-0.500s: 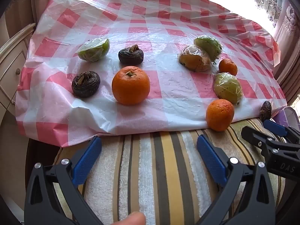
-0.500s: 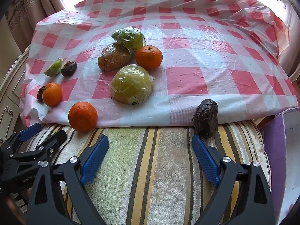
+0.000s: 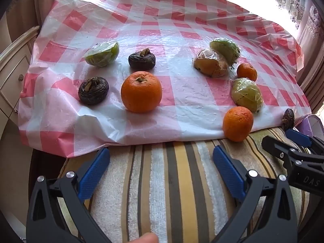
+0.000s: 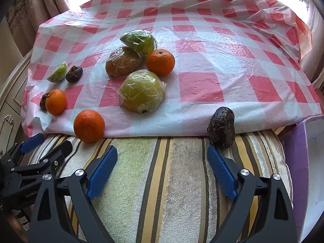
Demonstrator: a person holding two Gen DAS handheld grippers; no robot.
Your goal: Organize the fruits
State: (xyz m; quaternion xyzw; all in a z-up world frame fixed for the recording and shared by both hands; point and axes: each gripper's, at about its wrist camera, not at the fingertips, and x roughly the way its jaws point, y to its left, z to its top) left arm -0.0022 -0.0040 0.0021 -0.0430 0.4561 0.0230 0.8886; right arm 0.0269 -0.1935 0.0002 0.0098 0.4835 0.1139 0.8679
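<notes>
Fruits: round pebbled oranges [image 3: 141, 91], film-wrapped halves [image 4: 141, 91], wrinkled dark ones [image 4: 221, 130] lay on glossy checked cloth [image 4: 202, 60].
Grippers: left [image 3: 161, 169] and right [image 4: 162, 165] gaped wide, empty, over striped terry towel [image 3: 162, 182].

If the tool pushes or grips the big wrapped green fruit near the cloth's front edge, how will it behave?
The green fruit looks dome-shaped and seems to sit on a flat side, so it would probably slide, not roll. Its glossy, wrinkled wrap may slip under the pads. The thin cloth could bunch up when it is pushed.
</notes>
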